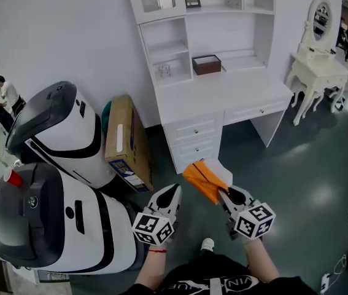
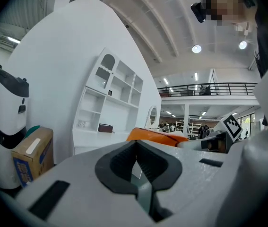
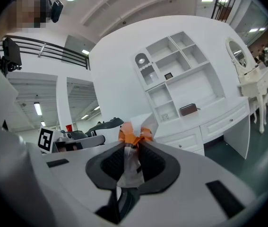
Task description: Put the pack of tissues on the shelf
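Transport is the step in hand, as I judge it: the pack is up off the floor but nowhere near its shelf yet. At the far left of the head view stand two big white-and-black machines, with a cardboard carton set against the wall beside them. Next comes my left claw, jaws drawn together with nothing between them, held level beside its partner. Just right of it hangs the pack of tissues, orange and white, in the air above the dark floor and short of the drawers. My right claw has it pinched narrow on a fold of clear wrapper at the pack's near end, so the bulk sticks out ahead of the jaws. Beyond stands the white shelf unit. Its open compartments sit above a tabletop, where a small brown box rests toward the back edge. A white vanity table stands at the far right.

For the next move I reckon I must close on the unit, lift the right claw to an open compartment, push the pack in flat and only then release. Gripped by wrapper alone, it may swing or slip, so I'd go gently.
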### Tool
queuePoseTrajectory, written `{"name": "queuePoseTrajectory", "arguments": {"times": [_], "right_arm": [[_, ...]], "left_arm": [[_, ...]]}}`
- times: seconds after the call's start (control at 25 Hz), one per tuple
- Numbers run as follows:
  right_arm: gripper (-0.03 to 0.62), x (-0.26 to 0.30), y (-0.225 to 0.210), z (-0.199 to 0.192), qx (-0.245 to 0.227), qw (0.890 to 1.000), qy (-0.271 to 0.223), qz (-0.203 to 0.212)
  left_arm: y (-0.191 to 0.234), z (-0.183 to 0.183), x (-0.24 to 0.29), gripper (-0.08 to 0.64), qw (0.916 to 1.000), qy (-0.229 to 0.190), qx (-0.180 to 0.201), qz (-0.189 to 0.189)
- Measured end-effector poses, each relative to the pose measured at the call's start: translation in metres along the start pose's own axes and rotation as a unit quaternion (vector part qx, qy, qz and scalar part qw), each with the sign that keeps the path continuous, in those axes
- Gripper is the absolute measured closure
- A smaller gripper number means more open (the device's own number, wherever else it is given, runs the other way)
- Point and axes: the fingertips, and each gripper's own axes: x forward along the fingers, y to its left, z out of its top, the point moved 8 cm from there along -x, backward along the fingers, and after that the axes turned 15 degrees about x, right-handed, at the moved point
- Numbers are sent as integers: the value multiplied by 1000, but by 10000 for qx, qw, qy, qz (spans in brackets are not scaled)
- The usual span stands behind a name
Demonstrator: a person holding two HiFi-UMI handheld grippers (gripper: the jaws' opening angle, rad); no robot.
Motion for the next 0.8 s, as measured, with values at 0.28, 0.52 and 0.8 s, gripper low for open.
{"name": "queuePoseTrajectory", "arguments": {"times": [0.28,0.52,0.8], "right_arm": [[541,37,-45,35,10,10000,-26,38],[541,55,-64,60,-9,9999,-99,107],[541,62,-78,74,21,9998,-157,154]], "left_arm": [[26,6,67,554,9999,-6,110,-10],[37,11,101,554,9999,-24,118,-30],[46,13,124,554,9999,-32,103,1]]}}
